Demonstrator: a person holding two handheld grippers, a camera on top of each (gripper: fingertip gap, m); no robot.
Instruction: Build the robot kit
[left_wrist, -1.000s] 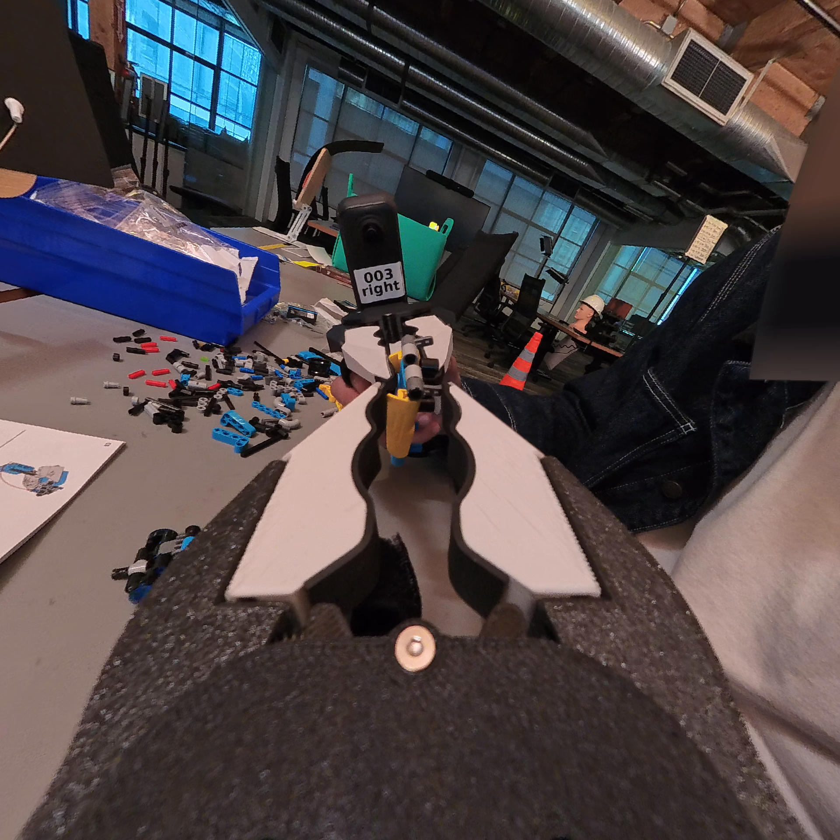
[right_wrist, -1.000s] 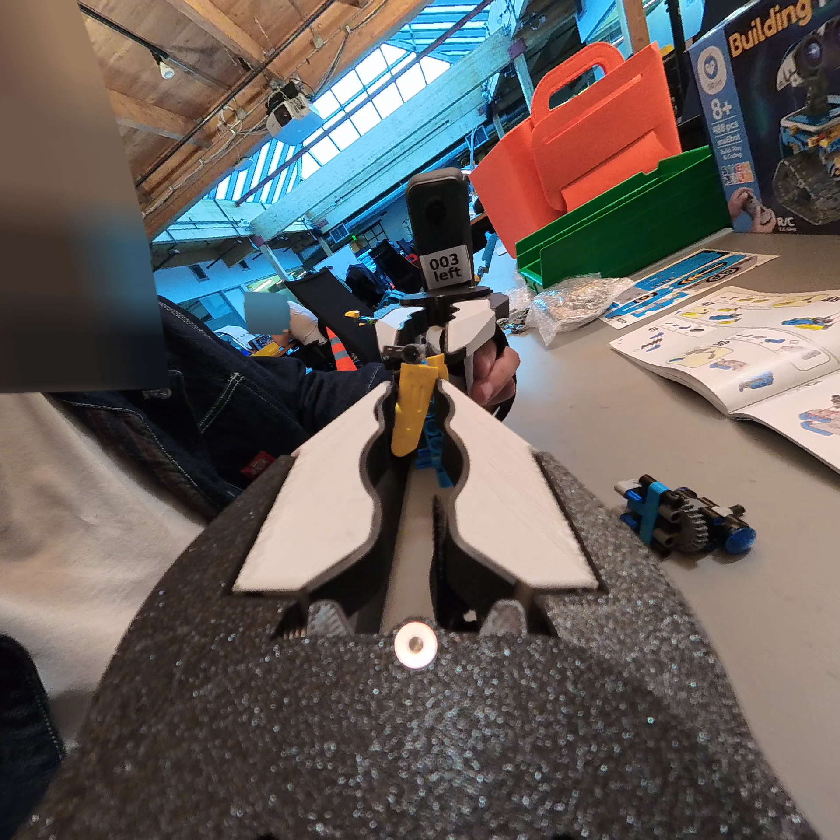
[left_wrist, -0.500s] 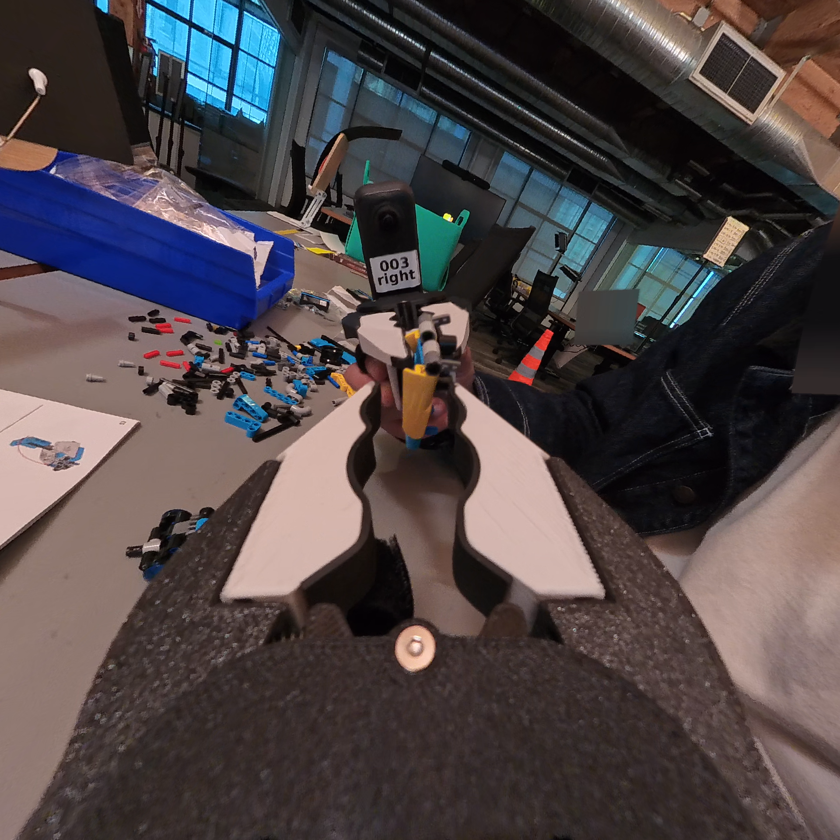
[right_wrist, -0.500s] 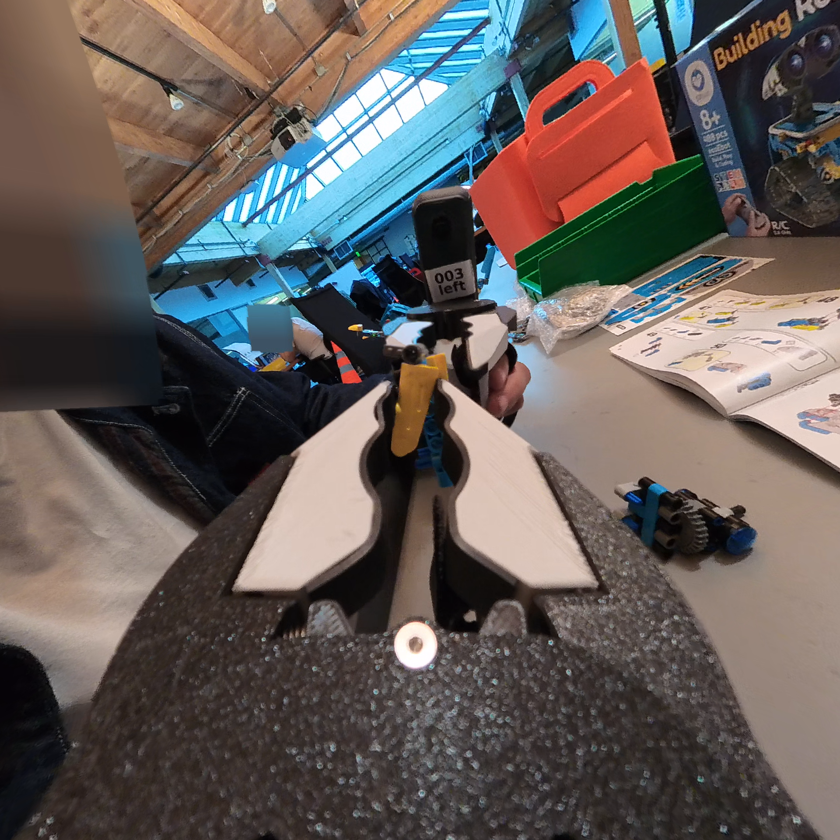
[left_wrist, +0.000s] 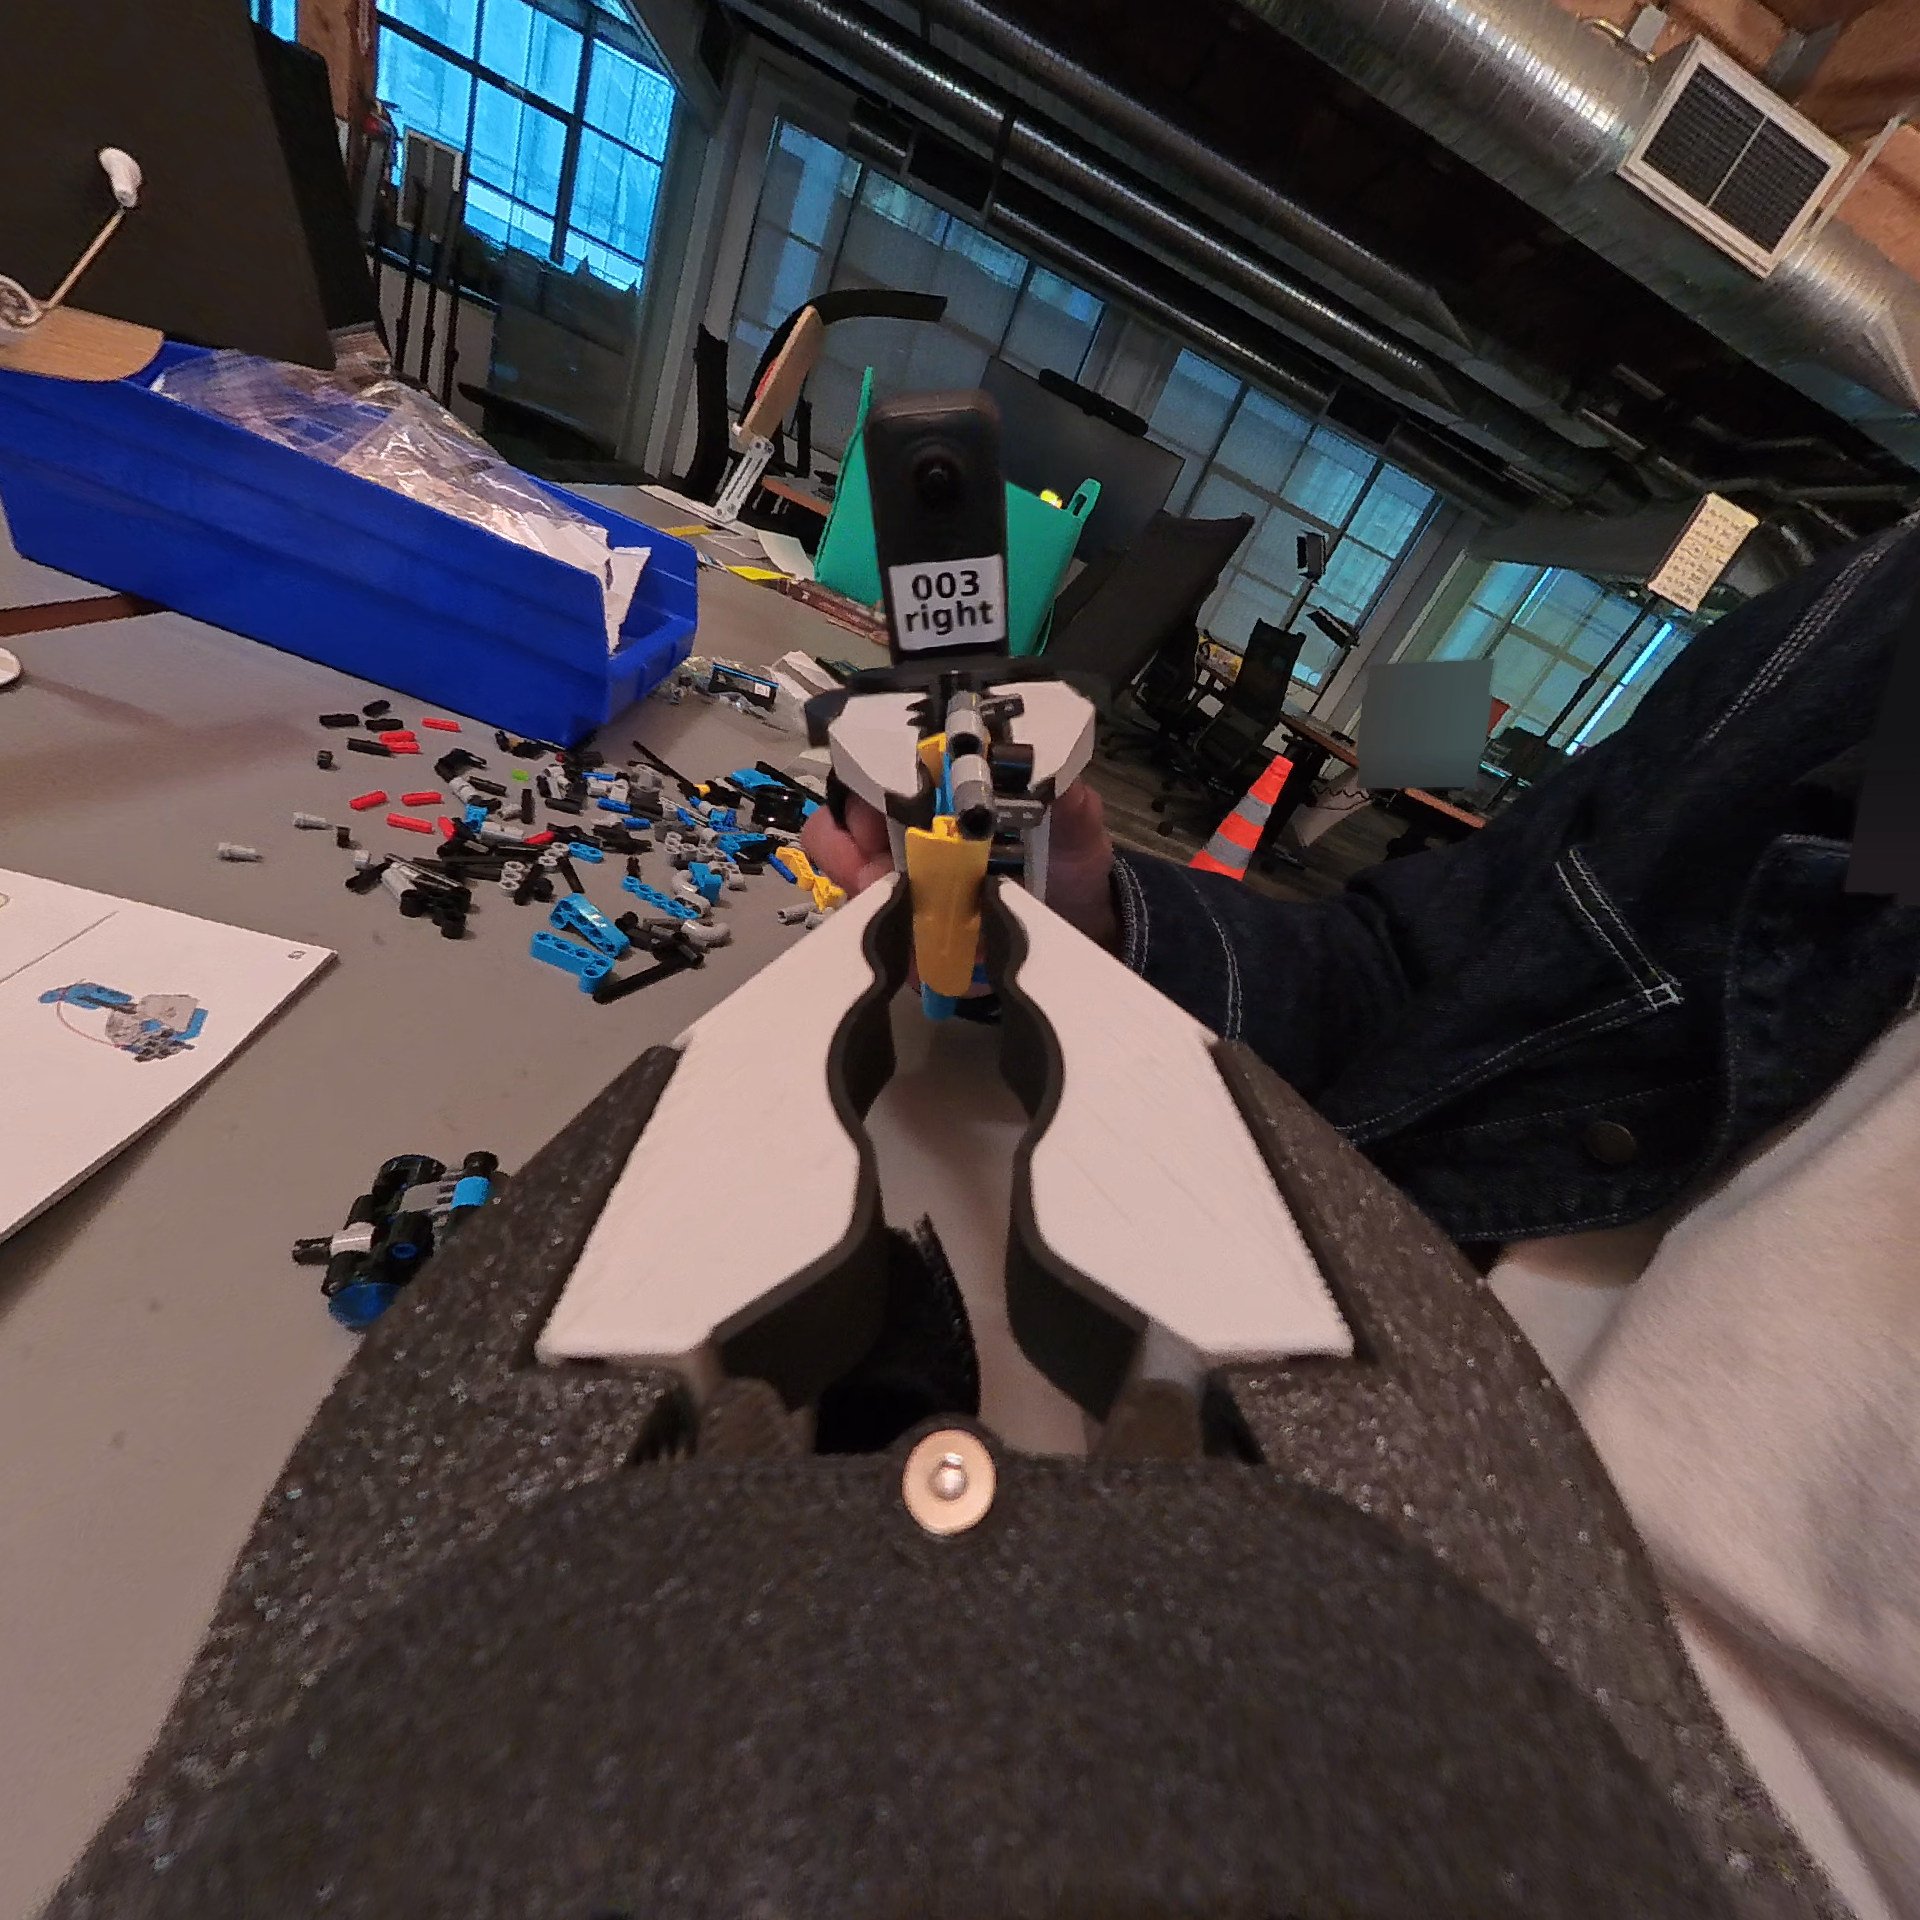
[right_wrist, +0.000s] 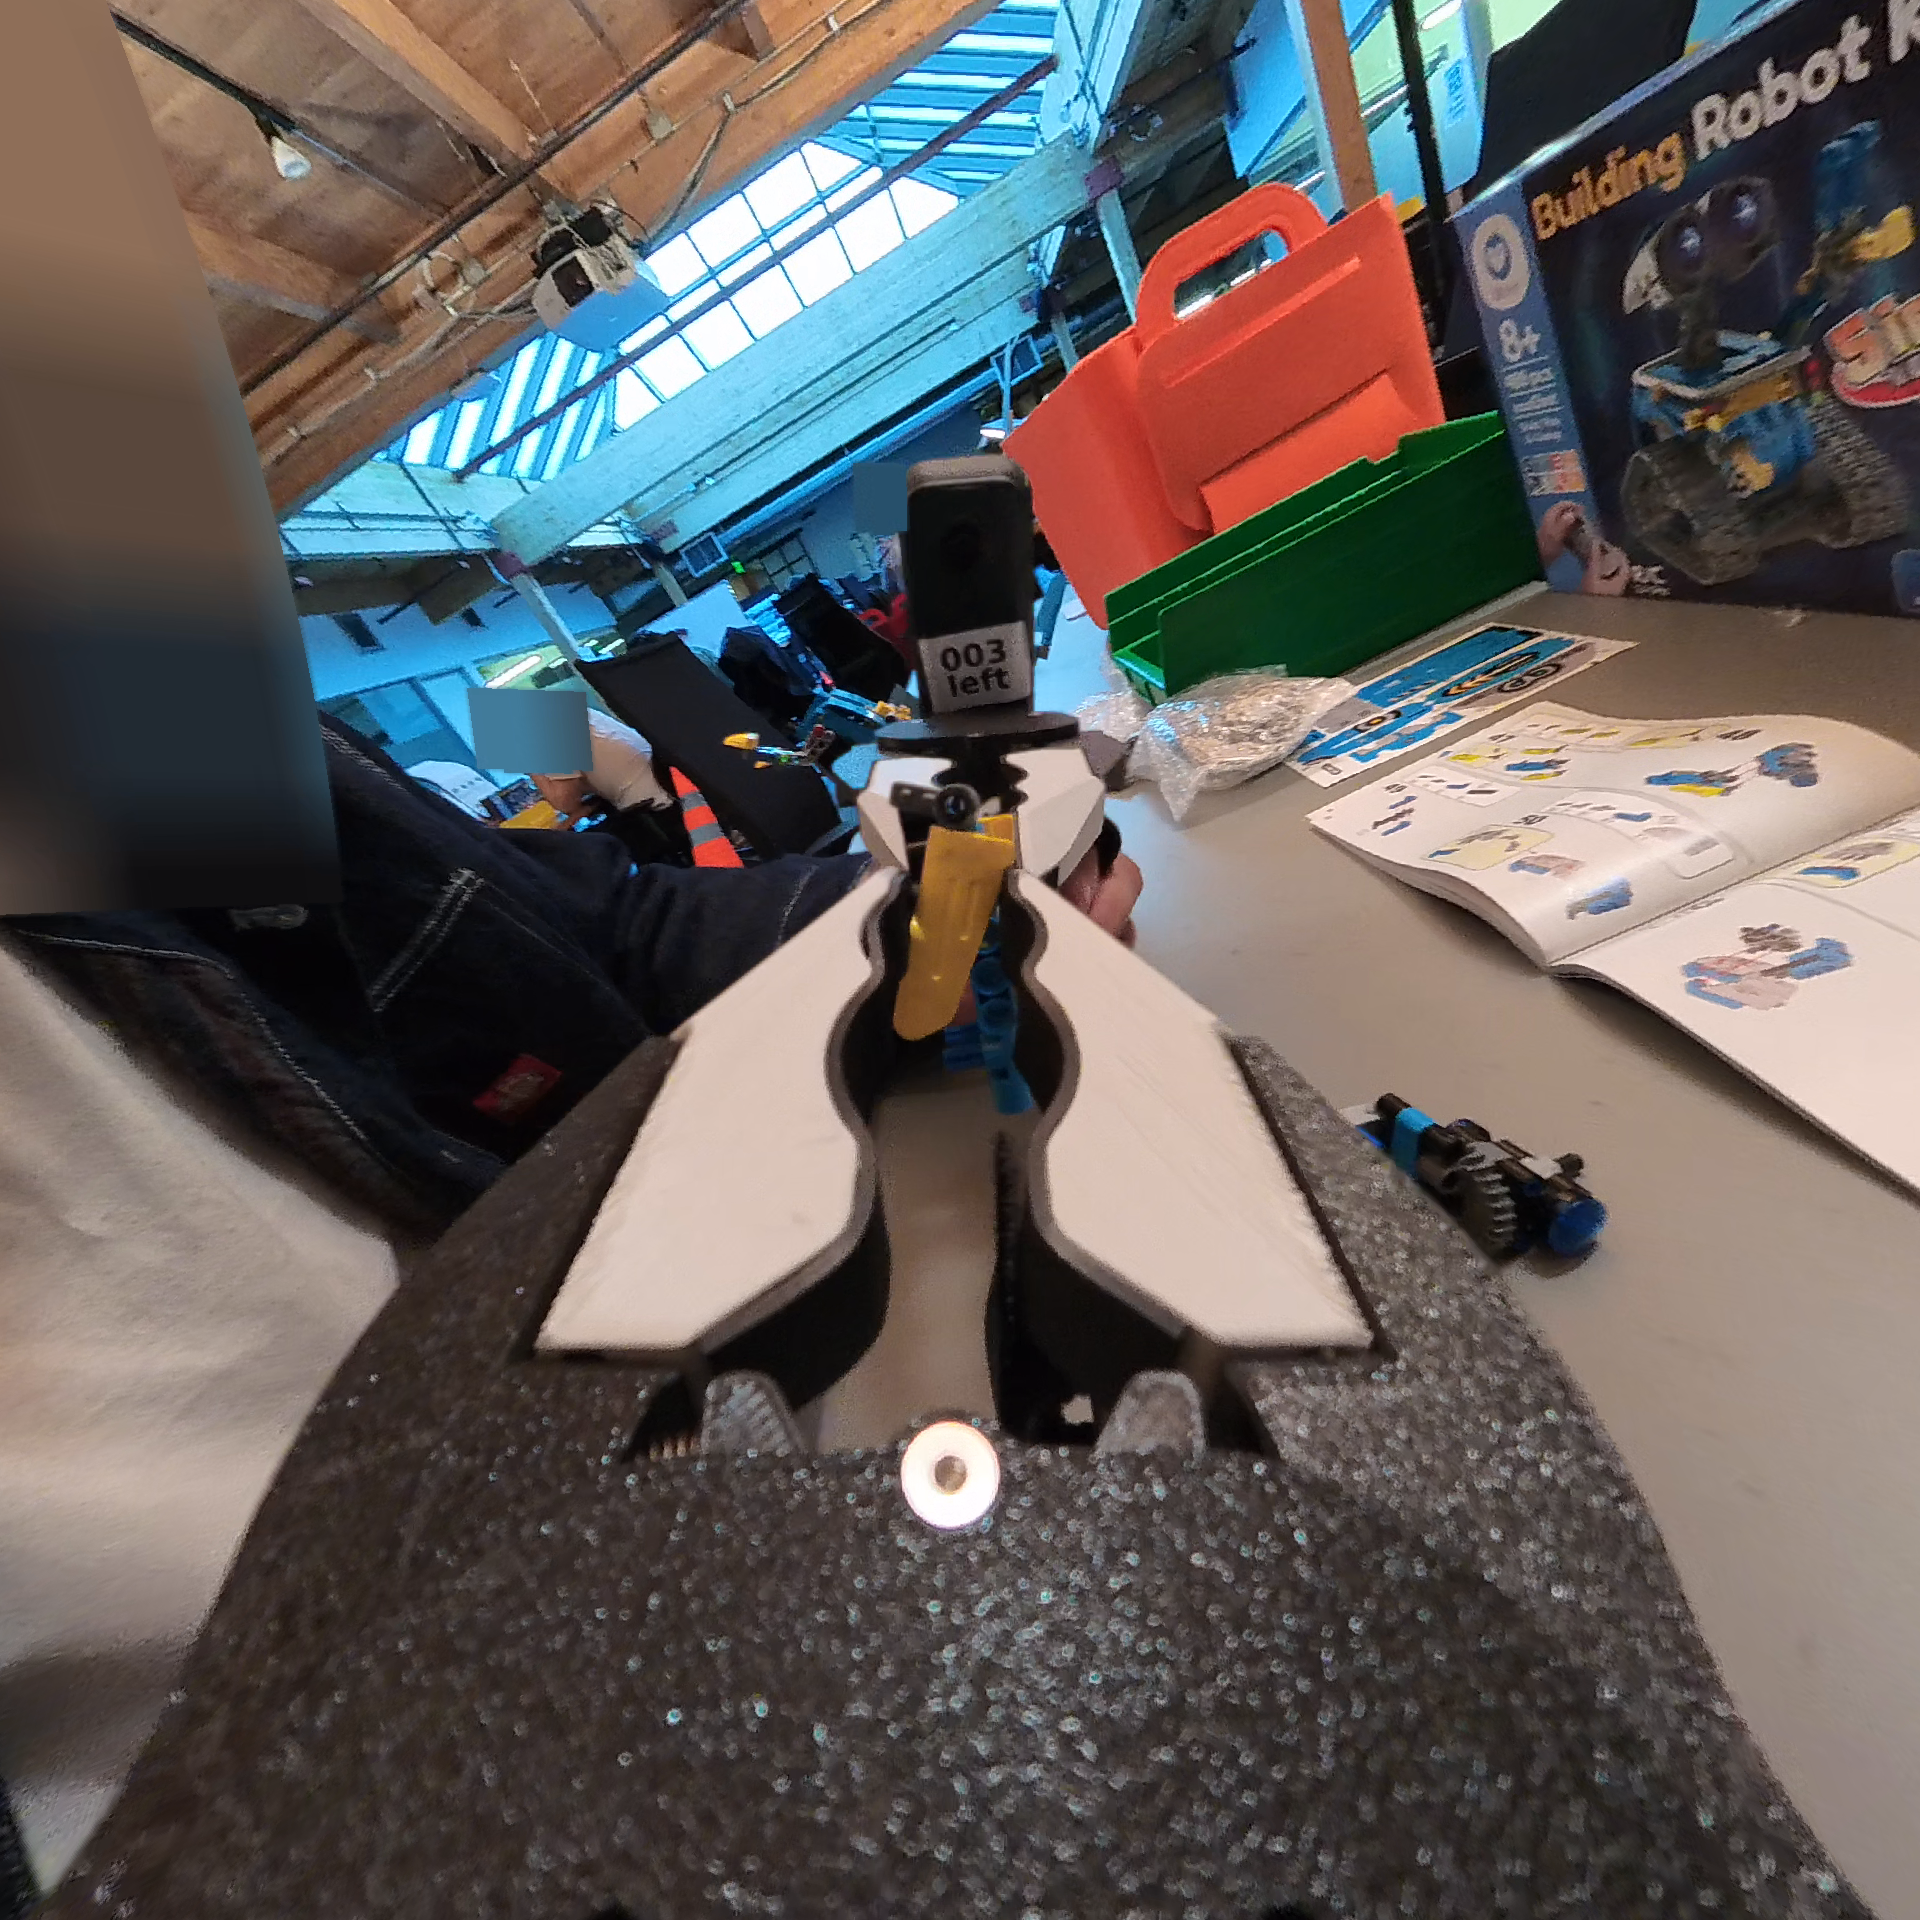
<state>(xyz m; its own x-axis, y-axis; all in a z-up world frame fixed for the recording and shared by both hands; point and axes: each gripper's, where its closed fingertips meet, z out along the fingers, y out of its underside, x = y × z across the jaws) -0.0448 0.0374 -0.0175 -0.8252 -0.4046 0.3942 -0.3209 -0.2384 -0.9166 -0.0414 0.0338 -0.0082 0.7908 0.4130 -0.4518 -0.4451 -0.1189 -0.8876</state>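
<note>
Daylit, sharp at centre, with strong fisheye bending toward edges.

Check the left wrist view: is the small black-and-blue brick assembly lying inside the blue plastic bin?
No, the small black-and-blue brick assembly lies on the grey table, apart from the blue plastic bin.

Industrial loft workshop: exposed ducts (left_wrist: 1351, 156), timber beams (right_wrist: 436, 62), parts bin (left_wrist: 312, 561) on worktable (left_wrist: 156, 1403).

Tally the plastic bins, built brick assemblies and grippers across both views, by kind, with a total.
Grippers: 2 (left gripper, right gripper)
Plastic bins: 2 (blue plastic bin, green plastic bin)
Brick assemblies: 2 (yellow-and-blue brick assembly gripped by both grippers, small black-and-blue brick assembly on the grey table)
Total: 6
</note>
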